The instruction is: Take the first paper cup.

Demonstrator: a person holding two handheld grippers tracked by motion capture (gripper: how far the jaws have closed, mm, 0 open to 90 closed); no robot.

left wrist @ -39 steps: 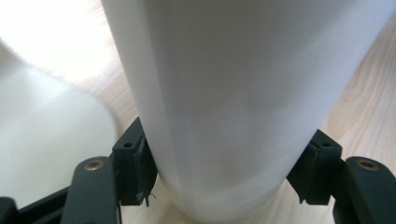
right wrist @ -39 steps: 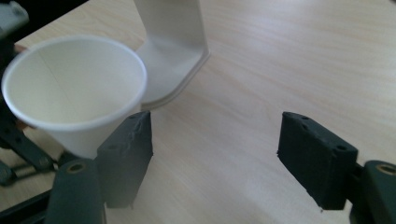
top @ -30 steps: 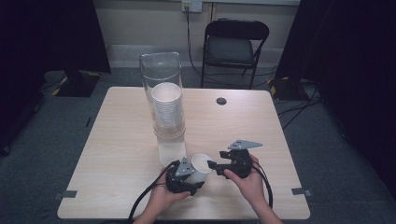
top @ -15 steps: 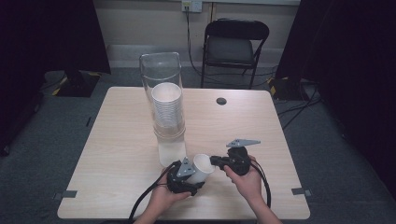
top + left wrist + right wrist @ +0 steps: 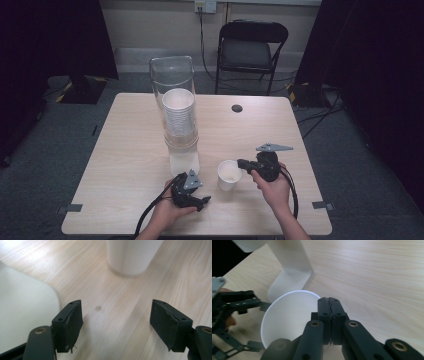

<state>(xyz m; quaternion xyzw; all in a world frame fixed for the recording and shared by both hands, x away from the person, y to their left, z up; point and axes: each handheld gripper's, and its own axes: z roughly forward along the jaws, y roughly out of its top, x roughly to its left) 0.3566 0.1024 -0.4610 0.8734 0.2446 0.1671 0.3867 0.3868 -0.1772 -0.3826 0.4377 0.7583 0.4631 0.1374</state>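
A white paper cup [image 5: 229, 176] stands upright on the table's near side, right of the cup dispenser [image 5: 179, 117]. My right gripper [image 5: 241, 164] comes in from the right and is shut on the cup's rim; in the right gripper view the closed gripper [image 5: 329, 302] pinches the near wall of the cup [image 5: 287, 317]. Left of the cup, my left gripper [image 5: 202, 200] sits low near the front edge, open and holding nothing. In the left gripper view, the open left gripper [image 5: 116, 322] faces the cup's base [image 5: 128, 257], which is a short way ahead.
The clear dispenser tube holds a stack of several white cups [image 5: 178, 112] on a white base [image 5: 184, 162]. That base is also in the right gripper view [image 5: 289, 275]. A black grommet [image 5: 237, 108] sits at the far table edge. A folding chair [image 5: 252, 47] stands behind the wooden table [image 5: 115, 165].
The left gripper has let go of the cup and drawn back toward the front edge. The right gripper has carried the cup a little to the right.
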